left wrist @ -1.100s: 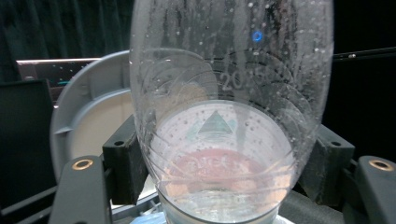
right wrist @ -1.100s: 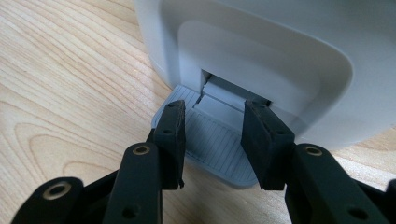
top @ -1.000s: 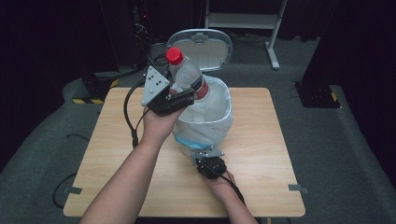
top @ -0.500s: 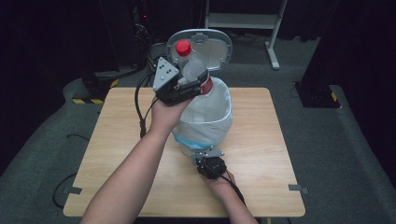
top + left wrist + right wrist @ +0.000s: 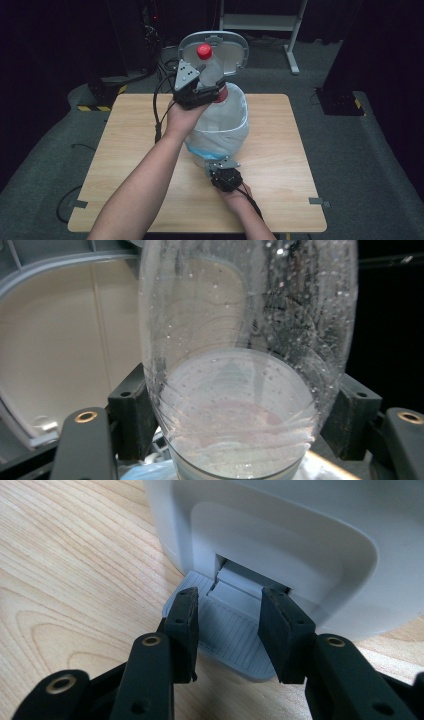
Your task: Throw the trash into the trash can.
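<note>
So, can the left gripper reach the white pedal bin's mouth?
Probably yes: the grey lid stands open, right gripper at the grey pedal, nothing across the bin's mouth. Left gripper's jaws, just opening, grip the clear red-capped bottle above it.

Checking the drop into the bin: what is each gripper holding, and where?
Left gripper: clear bottle, by its lower body, jaws just loosening. Right gripper: holds nothing, presses the bin's pedal.

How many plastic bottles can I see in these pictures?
1. The bottle with a red cap is between the left gripper's jaws, above the open bin. Others may be hidden inside.
</note>
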`<state>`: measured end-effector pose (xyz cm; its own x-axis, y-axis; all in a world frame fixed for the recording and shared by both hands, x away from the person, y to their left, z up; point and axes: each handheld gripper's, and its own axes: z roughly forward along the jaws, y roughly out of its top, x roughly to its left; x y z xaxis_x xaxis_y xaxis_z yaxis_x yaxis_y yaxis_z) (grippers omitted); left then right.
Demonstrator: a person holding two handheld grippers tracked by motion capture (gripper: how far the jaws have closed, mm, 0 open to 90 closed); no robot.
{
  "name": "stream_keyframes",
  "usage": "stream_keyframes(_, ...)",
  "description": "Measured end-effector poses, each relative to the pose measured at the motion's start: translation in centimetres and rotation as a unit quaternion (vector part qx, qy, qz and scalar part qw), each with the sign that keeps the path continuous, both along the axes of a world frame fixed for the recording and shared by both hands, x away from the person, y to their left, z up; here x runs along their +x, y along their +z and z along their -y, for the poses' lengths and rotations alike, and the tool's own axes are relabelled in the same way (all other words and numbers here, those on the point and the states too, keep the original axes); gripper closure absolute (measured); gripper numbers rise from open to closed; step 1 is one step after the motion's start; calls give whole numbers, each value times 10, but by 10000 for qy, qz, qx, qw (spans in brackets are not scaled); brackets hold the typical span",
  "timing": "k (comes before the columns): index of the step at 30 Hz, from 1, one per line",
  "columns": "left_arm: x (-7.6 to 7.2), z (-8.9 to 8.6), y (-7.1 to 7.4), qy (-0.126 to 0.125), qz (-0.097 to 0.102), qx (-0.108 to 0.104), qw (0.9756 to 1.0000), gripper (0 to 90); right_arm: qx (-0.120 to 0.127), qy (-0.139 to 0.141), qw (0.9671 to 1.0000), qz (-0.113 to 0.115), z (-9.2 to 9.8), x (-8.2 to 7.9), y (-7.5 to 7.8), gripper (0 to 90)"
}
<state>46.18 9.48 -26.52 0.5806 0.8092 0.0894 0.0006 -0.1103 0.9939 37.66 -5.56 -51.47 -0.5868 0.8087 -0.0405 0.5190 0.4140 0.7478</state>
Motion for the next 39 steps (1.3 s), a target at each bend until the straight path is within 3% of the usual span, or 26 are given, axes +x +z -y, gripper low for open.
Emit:
stream_keyframes(2,2,0,2,35,-187,149,9997,140,0,3,10000,0,0,0,0,598)
stream_keyframes(4,-3,-8,2,83,-308,327,9990,119,2,-1,10000,-12,0,0,0,598)
stream_keyframes(6,-12,-16,2,-12,-214,285,9994,143,0,15,10000,-15,1,0,0,596)
stream_keyframes(8,-20,-21,1,-34,-120,382,9992,149,0,28,10000,-13,1,0,0,596)
stream_keyframes(15,-32,-32,2,-262,-87,164,9995,164,-8,13,10000,7,1,-1,0,595)
stream_keyframes(22,-37,-39,-2,-276,-85,93,9995,171,4,16,10000,-1,1,0,0,595)
stream_keyframes(32,-42,-50,-11,-199,-157,214,9995,188,24,-2,10000,-24,0,-1,0,595)
stream_keyframes(39,-51,-69,-23,-39,-155,226,9996,197,-14,13,10000,20,1,-1,0,595)
